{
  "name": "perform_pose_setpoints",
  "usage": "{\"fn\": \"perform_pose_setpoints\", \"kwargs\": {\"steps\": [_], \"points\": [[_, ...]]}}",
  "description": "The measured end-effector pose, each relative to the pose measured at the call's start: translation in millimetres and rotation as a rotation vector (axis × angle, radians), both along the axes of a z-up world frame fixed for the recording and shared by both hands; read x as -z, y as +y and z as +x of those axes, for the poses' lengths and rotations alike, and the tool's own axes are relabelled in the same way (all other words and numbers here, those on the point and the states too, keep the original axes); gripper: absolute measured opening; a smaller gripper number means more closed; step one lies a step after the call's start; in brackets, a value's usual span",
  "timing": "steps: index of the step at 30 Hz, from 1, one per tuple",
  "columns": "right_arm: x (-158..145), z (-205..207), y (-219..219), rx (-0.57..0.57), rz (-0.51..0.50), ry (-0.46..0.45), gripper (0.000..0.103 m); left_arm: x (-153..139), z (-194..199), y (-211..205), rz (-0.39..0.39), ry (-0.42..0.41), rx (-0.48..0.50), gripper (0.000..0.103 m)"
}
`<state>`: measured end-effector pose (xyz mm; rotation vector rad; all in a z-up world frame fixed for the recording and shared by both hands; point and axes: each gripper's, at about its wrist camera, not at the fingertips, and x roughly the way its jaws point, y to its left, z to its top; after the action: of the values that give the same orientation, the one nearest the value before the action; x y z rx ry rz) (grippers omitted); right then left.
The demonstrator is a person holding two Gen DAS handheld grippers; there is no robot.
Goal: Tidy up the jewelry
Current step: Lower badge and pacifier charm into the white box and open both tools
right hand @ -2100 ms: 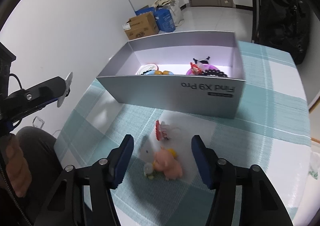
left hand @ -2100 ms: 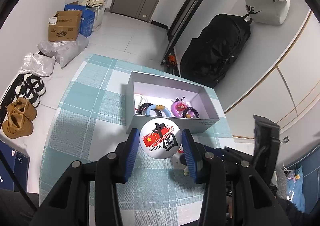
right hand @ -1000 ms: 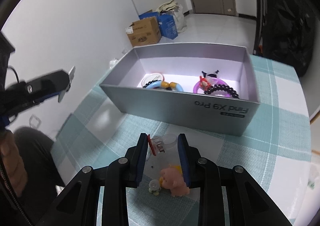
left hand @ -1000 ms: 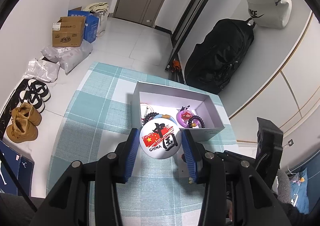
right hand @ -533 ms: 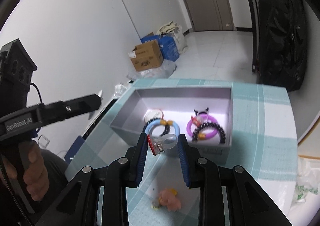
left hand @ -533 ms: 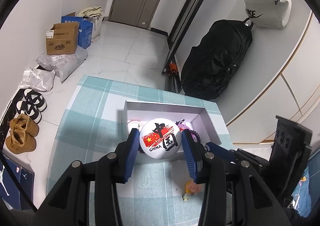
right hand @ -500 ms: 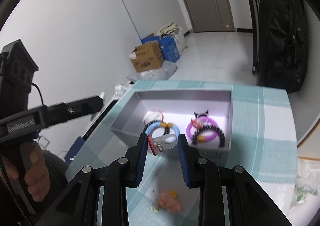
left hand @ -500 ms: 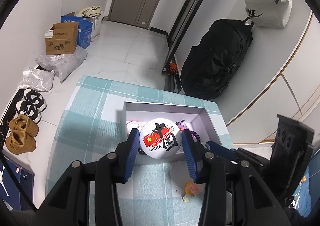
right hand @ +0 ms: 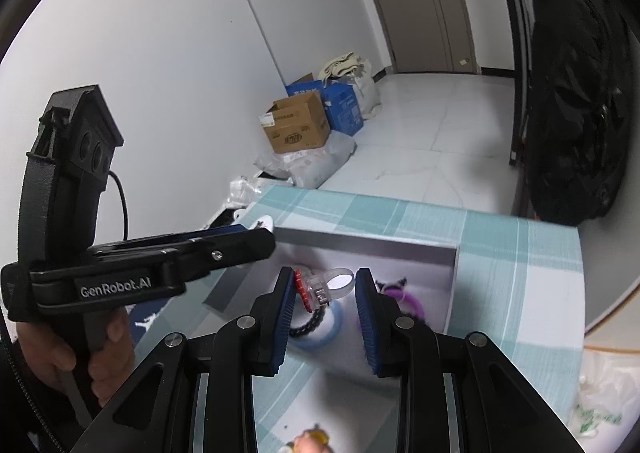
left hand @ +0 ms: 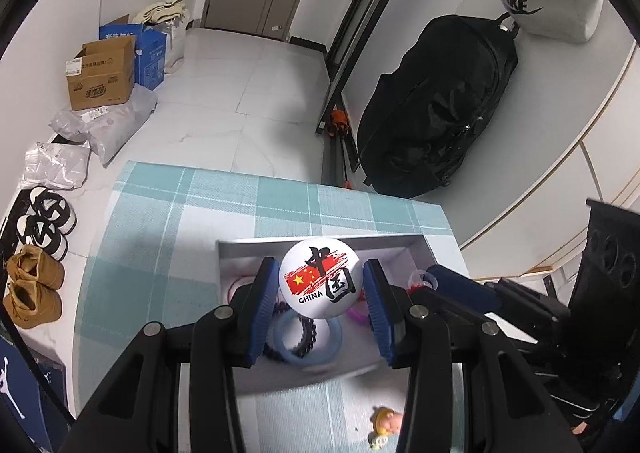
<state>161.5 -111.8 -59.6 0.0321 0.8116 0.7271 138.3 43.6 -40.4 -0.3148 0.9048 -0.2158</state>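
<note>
My left gripper (left hand: 320, 271) is shut on a round white badge (left hand: 316, 293) printed with a red flag and "CHINA", and holds it over the open grey box (left hand: 396, 249). My right gripper (right hand: 324, 289) is shut on a clear plastic ring with a red ornament (right hand: 332, 285), also above the box (right hand: 372, 249). Inside the box lie a blue bracelet (left hand: 332, 349), a black bead bracelet (left hand: 308, 337) and a purple bracelet (right hand: 408, 303). In the right wrist view the left gripper (right hand: 260, 233) reaches in from the left, a hand (right hand: 108, 345) on its handle.
The box rests on a table with a teal checked cloth (left hand: 160, 233). A small pink figure (left hand: 386, 423) lies on the cloth in front of the box. On the floor beyond are a black bag (left hand: 440, 113), cardboard boxes (left hand: 100, 73) and shoes (left hand: 32, 293).
Both grippers have moved forward to over the box, each still gripping its item. The right one has lifted the clear ring off the cloth, leaving the pink figure behind.
</note>
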Motion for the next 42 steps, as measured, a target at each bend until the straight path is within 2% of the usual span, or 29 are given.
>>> {"fn": "perform_pose_setpoints", "kwargs": {"steps": [8, 10, 14, 28, 31, 37, 38, 42], "points": [[-3.5, 24.1, 3.3, -0.006, 0.016, -0.003, 0.029, 5.3, 15.4, -2.3, -0.016, 0.017, 0.018, 0.038], [0.6, 29.5, 3.3, -0.006, 0.024, 0.008, 0.029, 8.1, 20.4, -3.3, 0.013, 0.032, 0.018, 0.038], [8.5, 39.6, -5.5, 0.031, 0.069, 0.053, 0.029, 12.8, 24.9, -2.8, -0.008, 0.053, 0.035, 0.038], [18.9, 42.9, 0.1, 0.001, 0.042, 0.080, 0.029, 22.9, 30.5, -9.7, -0.038, 0.083, 0.086, 0.038], [19.9, 43.8, -1.4, 0.012, 0.038, 0.086, 0.031, 22.4, 30.0, -8.4, -0.068, 0.075, 0.091, 0.038], [22.1, 45.7, -8.7, 0.042, 0.040, 0.100, 0.035, 23.9, 29.1, -9.2, -0.070, 0.084, 0.092, 0.038], [21.8, 44.7, -10.1, 0.045, 0.042, 0.099, 0.039, 24.2, 28.9, -9.1, -0.066, 0.086, 0.085, 0.039], [17.9, 42.8, -12.7, 0.052, 0.060, 0.086, 0.042, 20.4, 24.2, -4.7, -0.081, 0.054, 0.065, 0.055]]}}
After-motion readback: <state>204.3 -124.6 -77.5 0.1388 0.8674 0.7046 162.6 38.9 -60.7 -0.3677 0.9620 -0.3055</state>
